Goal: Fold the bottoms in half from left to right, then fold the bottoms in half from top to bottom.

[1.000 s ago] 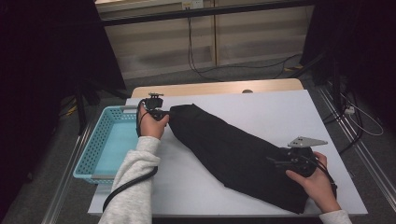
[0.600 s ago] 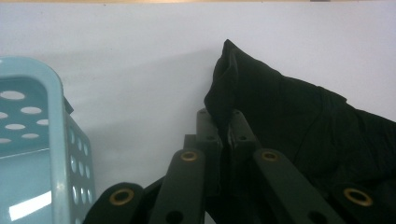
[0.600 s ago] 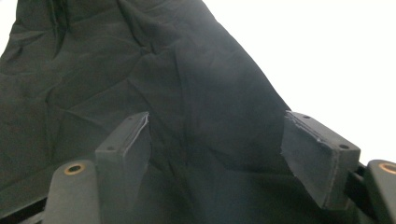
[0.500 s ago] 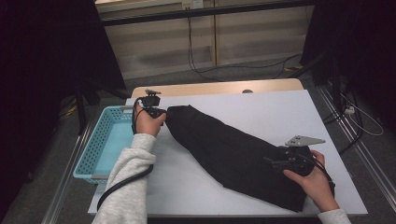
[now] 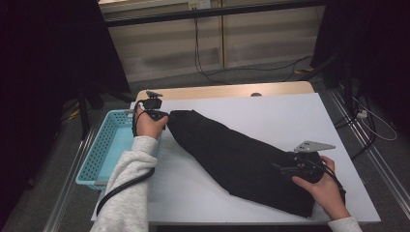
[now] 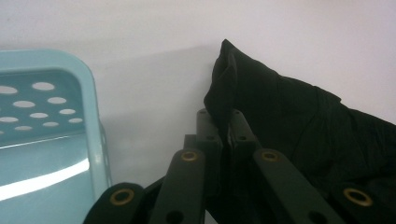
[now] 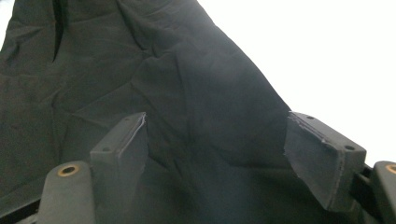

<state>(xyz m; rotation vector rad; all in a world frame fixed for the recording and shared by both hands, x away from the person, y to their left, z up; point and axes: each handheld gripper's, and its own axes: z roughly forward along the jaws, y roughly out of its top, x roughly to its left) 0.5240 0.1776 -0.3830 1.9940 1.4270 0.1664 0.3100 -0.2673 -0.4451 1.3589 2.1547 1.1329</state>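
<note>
A black cloth (image 5: 241,159) lies as a long folded band slantwise across the white desk (image 5: 300,116), from its far end beside the blue basket (image 5: 104,147) to its near end at the desk's front right. Judging by this, the folding looks partly done: the cloth is narrowed into a strip but lies at full length, so at least one more fold and probably a move into the basket remain. The left tongs (image 5: 163,116) are pressed together on the far corner of the cloth; in the left gripper view that corner (image 6: 224,88) rises pinched between the two black pads, with the basket wall (image 6: 95,121) just to the side. The right tongs (image 5: 285,168) rest on the cloth near its near end with the jaws spread; they have just been opening. In the right gripper view the pads (image 7: 123,144) stand apart over the dark fabric (image 7: 187,93), which lies between them but is not pressed by them.
</note>
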